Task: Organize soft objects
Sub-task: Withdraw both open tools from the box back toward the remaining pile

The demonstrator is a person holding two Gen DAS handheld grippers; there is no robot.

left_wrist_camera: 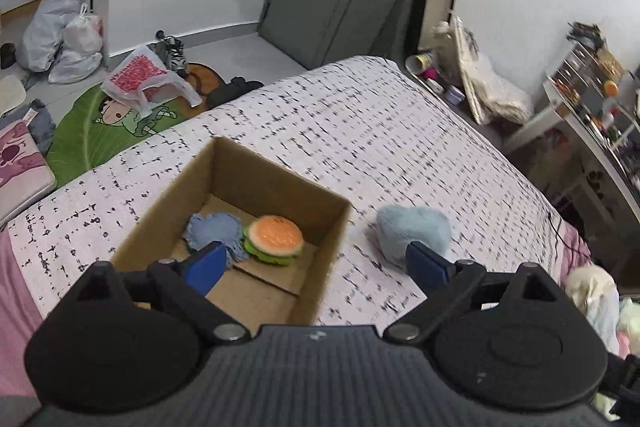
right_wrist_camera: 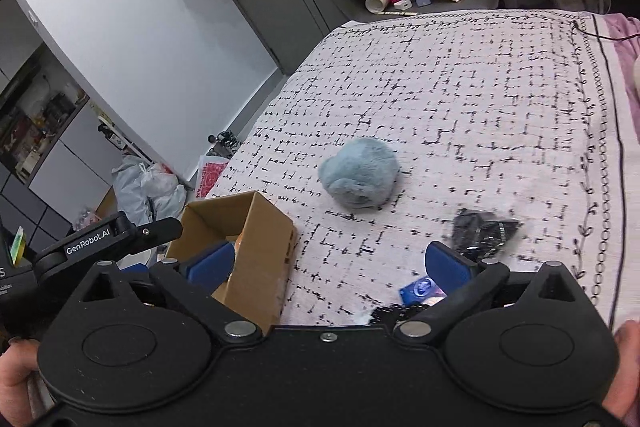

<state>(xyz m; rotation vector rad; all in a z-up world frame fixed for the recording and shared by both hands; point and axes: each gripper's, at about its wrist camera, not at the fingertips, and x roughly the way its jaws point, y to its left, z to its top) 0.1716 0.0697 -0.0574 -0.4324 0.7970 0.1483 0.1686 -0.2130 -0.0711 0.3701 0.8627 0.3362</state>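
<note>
Inside cardboard box [left_wrist_camera: 320, 223], plush burger [left_wrist_camera: 274, 239], blue pad [left_wrist_camera: 214, 233], both tongs [left_wrist_camera: 316, 263] [right_wrist_camera: 328, 267] spread wide, empty

The blue fringed heart [left_wrist_camera: 214, 233] in the cardboard box [left_wrist_camera: 176, 199] sits partly behind a gripper finger. From the right wrist, the box wall hides nearly all its contents, only an orange sliver showing. The dark packet [right_wrist_camera: 484, 233] on the bed is smeared with blur, contents unreadable. The shelf clutter [left_wrist_camera: 592, 79] is too small and blurred to name.
</note>
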